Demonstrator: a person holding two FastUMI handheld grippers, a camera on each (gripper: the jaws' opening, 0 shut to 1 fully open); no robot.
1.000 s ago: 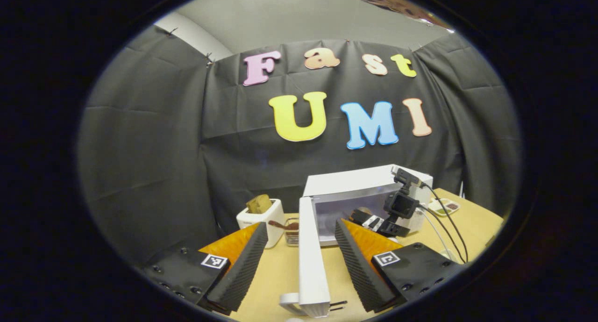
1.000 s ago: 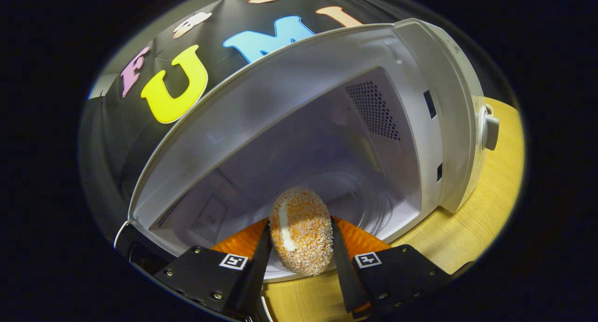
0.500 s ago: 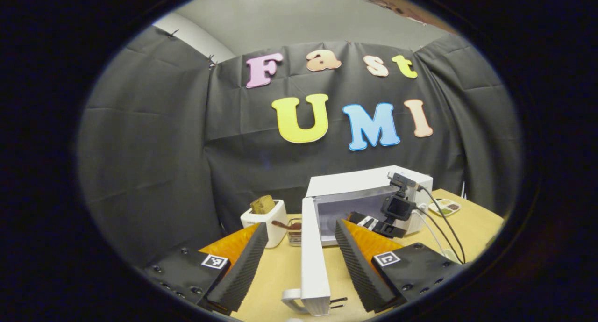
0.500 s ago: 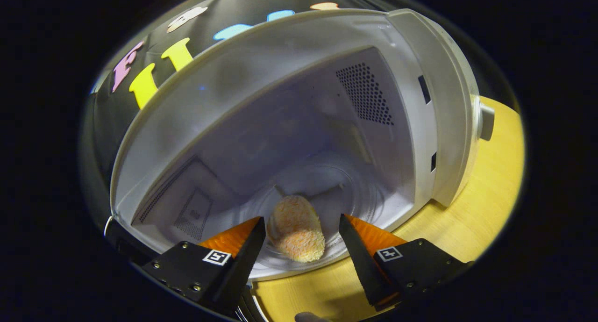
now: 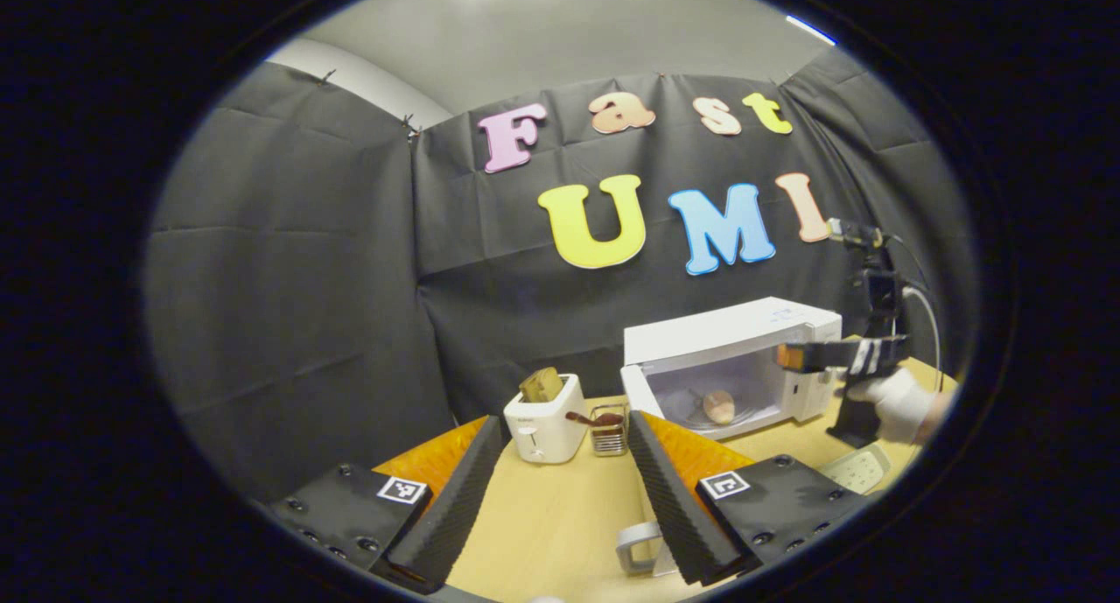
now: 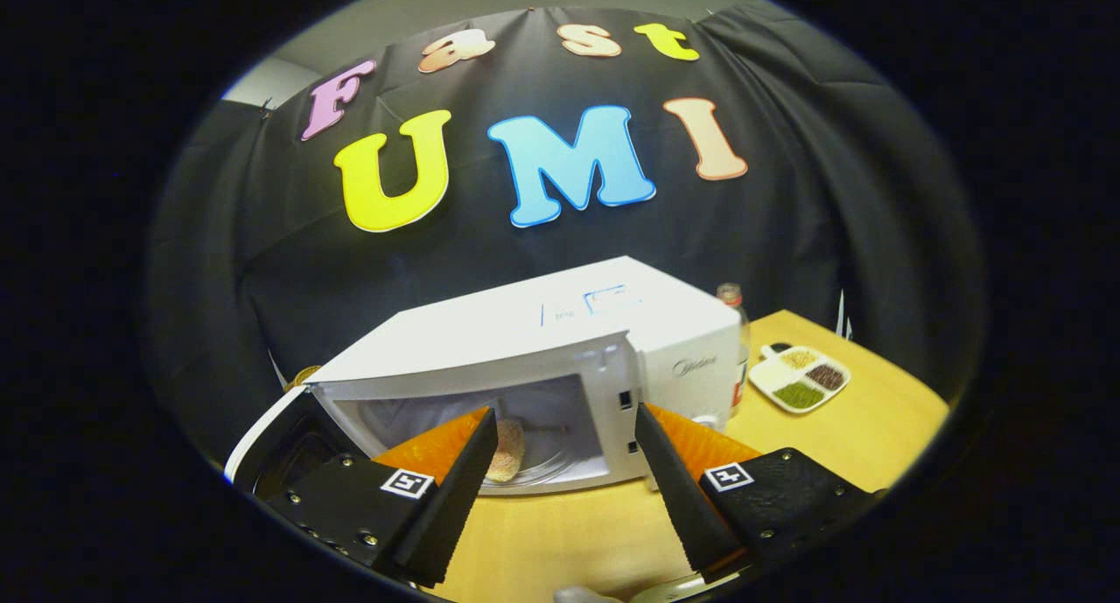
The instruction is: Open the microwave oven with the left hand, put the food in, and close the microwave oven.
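Observation:
The white microwave (image 6: 542, 340) stands with its door (image 6: 280, 437) swung out to the left. The breaded, oval food (image 6: 506, 450) lies on the glass turntable inside; in the left gripper view this food (image 5: 719, 404) sits deep in the microwave (image 5: 726, 340). My right gripper (image 6: 564, 419) is open, holds nothing, and hangs in front of the cavity, clear of it. A gloved hand (image 5: 892, 402) holds that right gripper (image 5: 831, 354) to the right of the oven. My left gripper (image 5: 563, 421) is open over the table. The door handle (image 5: 639, 546) peeks out beside its right finger.
Left of the microwave stand a white toaster (image 5: 544, 419) with a bread slice and a small glass jar (image 5: 606, 432) with a spoon. Right of the oven are a bottle (image 6: 731, 301) and a divided dish of grains (image 6: 798, 377). A pale plate (image 5: 862, 467) lies near the table's front right.
My right gripper opened, left the food on the turntable and pulled back out of the microwave. In the left gripper view the door has slid from between the fingers to behind the right one.

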